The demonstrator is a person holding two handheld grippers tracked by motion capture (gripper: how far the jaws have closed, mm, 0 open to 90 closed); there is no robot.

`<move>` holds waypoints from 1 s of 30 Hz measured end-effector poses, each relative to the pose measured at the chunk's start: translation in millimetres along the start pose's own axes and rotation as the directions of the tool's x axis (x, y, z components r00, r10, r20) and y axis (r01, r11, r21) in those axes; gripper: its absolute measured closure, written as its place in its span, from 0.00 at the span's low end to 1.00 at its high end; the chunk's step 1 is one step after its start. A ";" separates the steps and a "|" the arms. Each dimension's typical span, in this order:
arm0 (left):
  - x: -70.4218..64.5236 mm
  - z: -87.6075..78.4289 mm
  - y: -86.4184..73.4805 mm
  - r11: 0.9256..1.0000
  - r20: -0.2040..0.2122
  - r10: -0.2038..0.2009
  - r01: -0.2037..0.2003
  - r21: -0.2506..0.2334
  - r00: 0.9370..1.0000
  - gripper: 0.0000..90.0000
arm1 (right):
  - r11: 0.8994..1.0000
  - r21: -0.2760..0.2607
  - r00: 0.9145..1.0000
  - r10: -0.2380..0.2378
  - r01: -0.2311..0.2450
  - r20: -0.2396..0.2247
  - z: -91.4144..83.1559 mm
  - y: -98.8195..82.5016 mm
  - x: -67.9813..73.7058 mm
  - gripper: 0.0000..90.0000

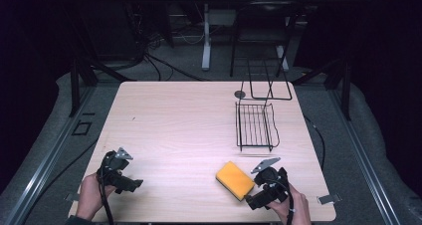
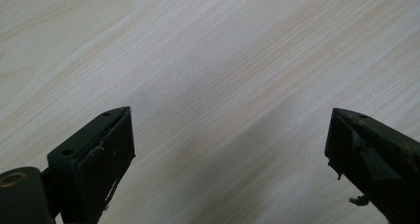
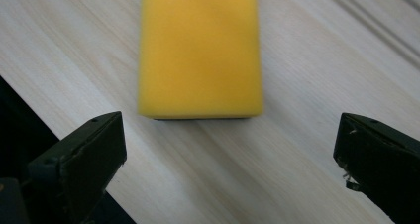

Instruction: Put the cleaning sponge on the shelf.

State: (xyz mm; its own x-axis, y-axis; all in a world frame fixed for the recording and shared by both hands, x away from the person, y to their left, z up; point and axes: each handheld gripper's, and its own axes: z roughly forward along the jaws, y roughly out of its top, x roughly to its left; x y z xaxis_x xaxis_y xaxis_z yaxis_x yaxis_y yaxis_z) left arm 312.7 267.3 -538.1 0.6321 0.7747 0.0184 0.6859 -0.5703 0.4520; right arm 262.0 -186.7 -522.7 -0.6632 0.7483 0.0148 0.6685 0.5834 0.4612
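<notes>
A yellow sponge [image 1: 234, 179] lies flat on the wooden table [image 1: 189, 125] near its front right. My right gripper [image 1: 252, 202] sits just behind the sponge's near end, jaws wide apart and nothing between them. In the right gripper view the sponge [image 3: 199, 50] lies just beyond the right gripper [image 3: 230, 149], apart from both jaws. My left gripper [image 1: 135, 184] rests at the front left of the table, held by a hand. In the left gripper view the left gripper [image 2: 230, 144] stands open over bare wood.
A black wire rack [image 1: 255, 125] lies on the table's right side beyond the sponge, with a taller wire frame [image 1: 268, 80] and a small dark disc [image 1: 240, 94] at the far edge. The table's front edge runs close under the right gripper.
</notes>
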 end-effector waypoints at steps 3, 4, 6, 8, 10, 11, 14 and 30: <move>-0.2 0.3 0.5 1.000 0.003 0.002 -0.002 0.003 1.000 0.06 | 0.999 0.030 1.000 -0.027 0.028 -0.015 8.5 6.9 6.8 0.00; -0.8 0.7 0.7 1.000 0.002 -0.001 0.001 0.005 1.000 0.06 | 0.999 0.036 0.999 -0.038 0.038 -0.019 11.2 9.2 8.9 0.00; -0.8 1.3 1.0 1.000 0.004 0.003 -0.003 0.004 1.000 0.06 | 0.998 0.044 0.999 -0.050 0.051 -0.020 15.7 13.9 12.5 0.00; -0.7 1.2 0.9 1.000 0.004 0.002 -0.002 0.004 1.000 0.06 | 0.997 0.053 0.998 -0.063 0.064 -0.017 20.6 18.2 14.7 0.00; -0.4 1.1 0.6 1.000 0.004 0.000 0.000 0.003 1.000 0.06 | 0.995 0.073 0.997 -0.073 0.073 -0.003 24.6 22.5 16.4 0.00; -0.4 0.9 0.5 1.000 0.004 -0.002 0.002 0.004 1.000 0.06 | 0.994 0.073 0.997 -0.077 0.077 -0.005 27.3 24.1 17.1 0.00; -0.3 0.8 0.3 1.000 0.006 0.000 0.000 0.005 1.000 0.06 | 0.992 0.093 0.996 -0.089 0.089 -0.004 33.2 27.2 19.0 0.01; -0.8 0.8 0.2 1.000 0.008 0.006 -0.006 0.005 1.000 0.06 | 0.987 0.132 0.995 -0.095 0.092 0.016 36.8 26.2 15.1 0.25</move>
State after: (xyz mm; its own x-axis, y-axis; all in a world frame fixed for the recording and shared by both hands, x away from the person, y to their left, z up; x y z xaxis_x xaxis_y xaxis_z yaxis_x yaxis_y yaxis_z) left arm 312.7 266.4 -538.7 0.6391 0.7690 0.0142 0.6837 -0.5765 0.4474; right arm 281.9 -148.5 -543.1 -0.7183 0.6944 -0.0428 0.6432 0.6863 0.3395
